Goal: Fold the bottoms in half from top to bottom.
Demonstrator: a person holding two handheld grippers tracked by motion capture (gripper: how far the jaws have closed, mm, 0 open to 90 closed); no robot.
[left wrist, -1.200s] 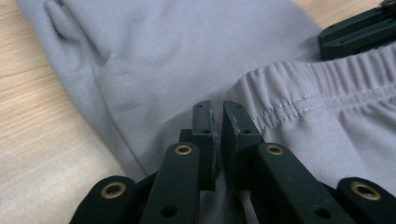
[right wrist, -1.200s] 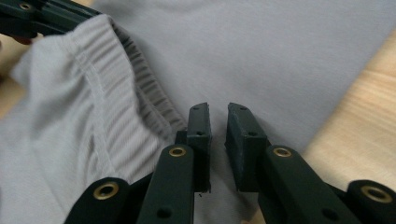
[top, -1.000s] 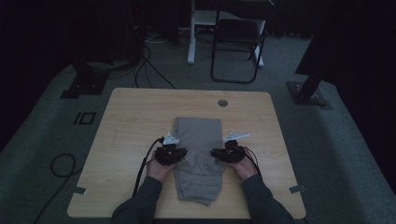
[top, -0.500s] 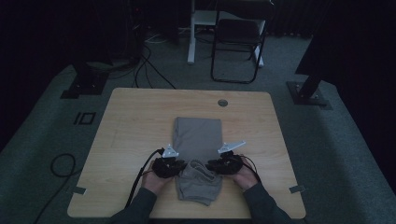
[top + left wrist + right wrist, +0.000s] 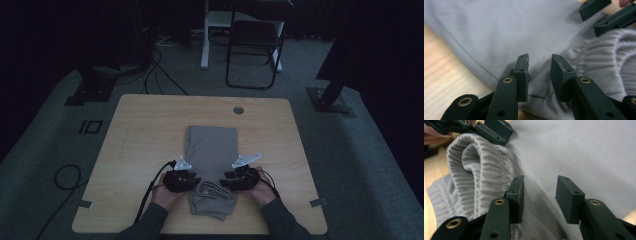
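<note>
A grey folded garment (image 5: 212, 145) lies in the middle of the wooden table (image 5: 145, 125). Its ribbed band (image 5: 210, 190) is bunched in a loop near the front edge. My left gripper (image 5: 196, 181) sits at the garment's left side and my right gripper (image 5: 225, 181) at its right side, their tips facing each other across the band. The left gripper (image 5: 540, 62) stands open over smooth grey cloth (image 5: 499, 27), beside the ribbed band (image 5: 604, 55). The right gripper (image 5: 540, 185) is open too, the band (image 5: 474, 165) to its left. Both pairs of jaws have just been opening, and neither pinches any cloth.
A round cable hole (image 5: 238, 109) sits near the table's far edge. A folding chair (image 5: 252, 45) and a white desk leg (image 5: 205, 35) stand beyond the table. Dark stand bases (image 5: 332, 100) flank it, and cables (image 5: 65, 175) trail on the floor at left.
Both hands have drawn back toward the near edge of the table. The ribbed band now lies bunched between the grippers, and both pairs of jaws have spread apart and let go of the cloth.
</note>
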